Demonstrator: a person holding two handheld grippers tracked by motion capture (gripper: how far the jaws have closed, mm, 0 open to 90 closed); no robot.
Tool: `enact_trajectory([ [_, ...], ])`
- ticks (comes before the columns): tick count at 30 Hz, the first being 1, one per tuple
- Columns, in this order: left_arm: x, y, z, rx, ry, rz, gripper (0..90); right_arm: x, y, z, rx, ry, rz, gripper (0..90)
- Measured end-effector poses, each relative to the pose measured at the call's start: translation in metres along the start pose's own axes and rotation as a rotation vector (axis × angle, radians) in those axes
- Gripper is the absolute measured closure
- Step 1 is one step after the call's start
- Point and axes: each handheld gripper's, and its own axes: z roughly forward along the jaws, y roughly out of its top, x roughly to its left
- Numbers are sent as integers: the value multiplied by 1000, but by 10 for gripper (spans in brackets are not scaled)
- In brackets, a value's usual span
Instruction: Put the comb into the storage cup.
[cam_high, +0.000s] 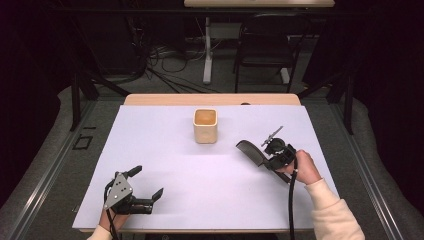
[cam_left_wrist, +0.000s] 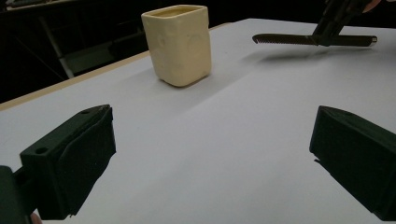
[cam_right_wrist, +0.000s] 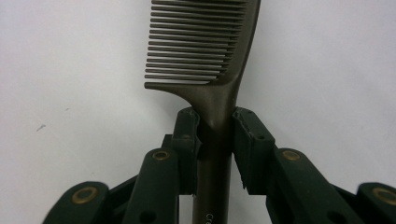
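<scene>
A dark brown comb (cam_right_wrist: 205, 56) sticks out from between the jaws of my right gripper (cam_right_wrist: 215, 122), which is shut on its handle just below the teeth. In the high view the right gripper (cam_high: 267, 152) holds the comb (cam_high: 250, 151) at the right of the white sheet, toothed end pointing left. The left gripper view shows the comb (cam_left_wrist: 289, 39) lifted a little above the sheet. A cream square cup (cam_high: 205, 125) stands upright at the middle back, also seen as the cup (cam_left_wrist: 178, 44). My left gripper (cam_high: 146, 183) rests near the front left, open and holding nothing.
A white sheet (cam_high: 200, 200) covers the wooden table (cam_high: 210, 99). Beyond the table stand a black chair (cam_high: 267, 40) and a white table leg (cam_high: 207, 50) with cables on the floor.
</scene>
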Motion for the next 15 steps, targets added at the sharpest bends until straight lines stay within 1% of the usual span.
enact_trajectory([
  [2,0,0,0,1,-1,-1,4,-1,-1,-3,0,2,-4,716],
  [3,0,0,0,0,-2,-1,4,-1,-2,-3,-23,2,4,716],
  [5,0,0,0,-1,-3,-2,4,-1,-2,-5,-22,5,7,715],
  [6,0,0,0,1,-2,-1,4,-2,-3,-6,-45,9,5,715],
  [8,0,0,1,2,-1,0,4,-2,-5,-8,-58,16,18,716],
  [9,0,0,1,2,-1,0,4,-2,-5,-9,-62,20,21,716],
  [10,0,0,0,3,-1,0,4,-2,-6,-11,-56,20,15,715],
  [11,0,0,0,3,0,0,4,-2,-6,-11,-65,22,16,715],
  [12,0,0,0,3,-1,0,4,-2,-6,-11,-86,19,17,715],
  [13,0,0,0,3,0,-1,4,-1,-7,-12,-88,21,28,715],
  [14,0,0,0,3,0,0,4,-2,-7,-12,-103,27,26,715],
  [15,0,0,0,3,0,0,4,-2,-7,-14,-96,25,21,715],
])
